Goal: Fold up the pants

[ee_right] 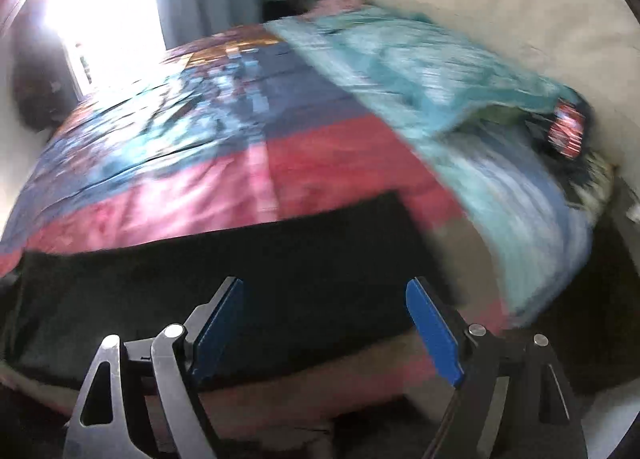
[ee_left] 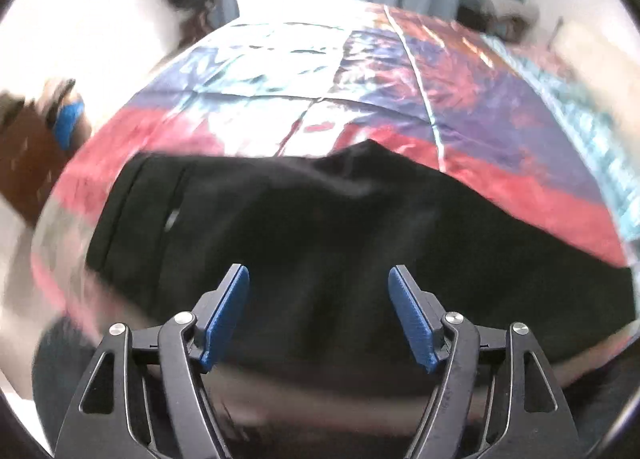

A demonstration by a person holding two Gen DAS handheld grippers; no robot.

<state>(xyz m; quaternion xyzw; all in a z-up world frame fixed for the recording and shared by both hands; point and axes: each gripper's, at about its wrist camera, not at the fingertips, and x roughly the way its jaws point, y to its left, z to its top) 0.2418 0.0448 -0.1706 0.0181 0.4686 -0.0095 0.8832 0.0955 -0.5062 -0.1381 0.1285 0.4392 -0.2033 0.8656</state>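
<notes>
Black pants (ee_left: 320, 227) are lying across the bed (ee_left: 480, 107) toward 12 o'clock; left gripper (ee_left: 319, 279) and right gripper (ee_right: 324, 291) are hovering wide open, gripping nothing.

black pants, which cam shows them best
Left wrist view: the black pants fill mid-frame, with seams at their left end and a peaked far edge visible. Right wrist view shows only a blurred dark band along the near bed edge.

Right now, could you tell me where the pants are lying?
The pants lie spread across the near edge of the bed, on the red band of the bedspread, just ahead of both open grippers in each wrist view.
</notes>
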